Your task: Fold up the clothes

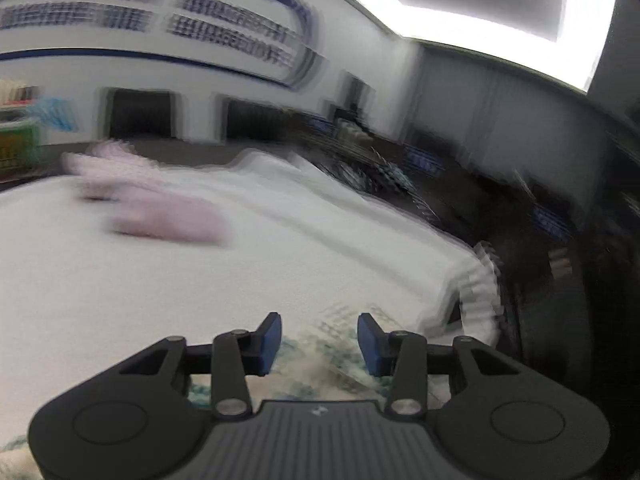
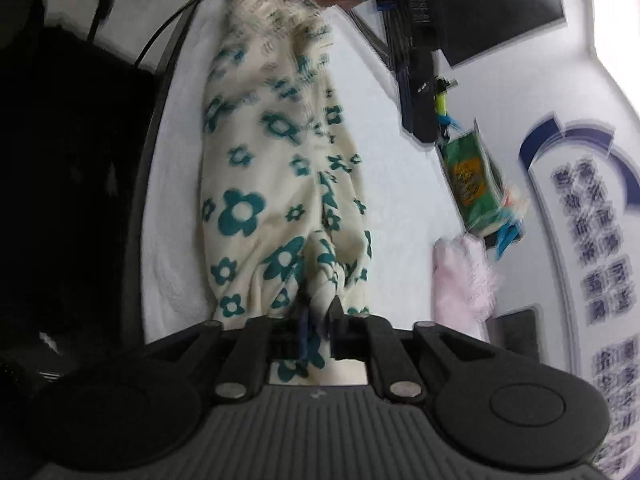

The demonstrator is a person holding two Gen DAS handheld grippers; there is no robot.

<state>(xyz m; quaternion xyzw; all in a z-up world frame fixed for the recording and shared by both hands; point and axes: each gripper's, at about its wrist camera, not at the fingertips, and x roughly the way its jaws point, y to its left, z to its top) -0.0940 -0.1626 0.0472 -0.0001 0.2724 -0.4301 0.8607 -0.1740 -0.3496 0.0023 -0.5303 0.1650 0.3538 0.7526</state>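
A cream garment with teal flowers (image 2: pixel 276 184) lies stretched out long on the white table cover (image 2: pixel 384 128). My right gripper (image 2: pixel 318 316) is shut on the near end of this garment, with the cloth bunched between the fingers. In the blurred left wrist view, my left gripper (image 1: pixel 319 340) is open and empty just above the same flowered garment (image 1: pixel 340 364), near the table's right corner. A folded pink garment (image 1: pixel 168 216) lies further back on the table and also shows in the right wrist view (image 2: pixel 460 280).
A green packet (image 2: pixel 472 184) with blue clips sits at the table's far side next to a black stand (image 2: pixel 420 92). A dark monitor (image 2: pixel 492 4) stands behind it. The table's edge (image 1: pixel 476 292) drops to a dark floor on the right.
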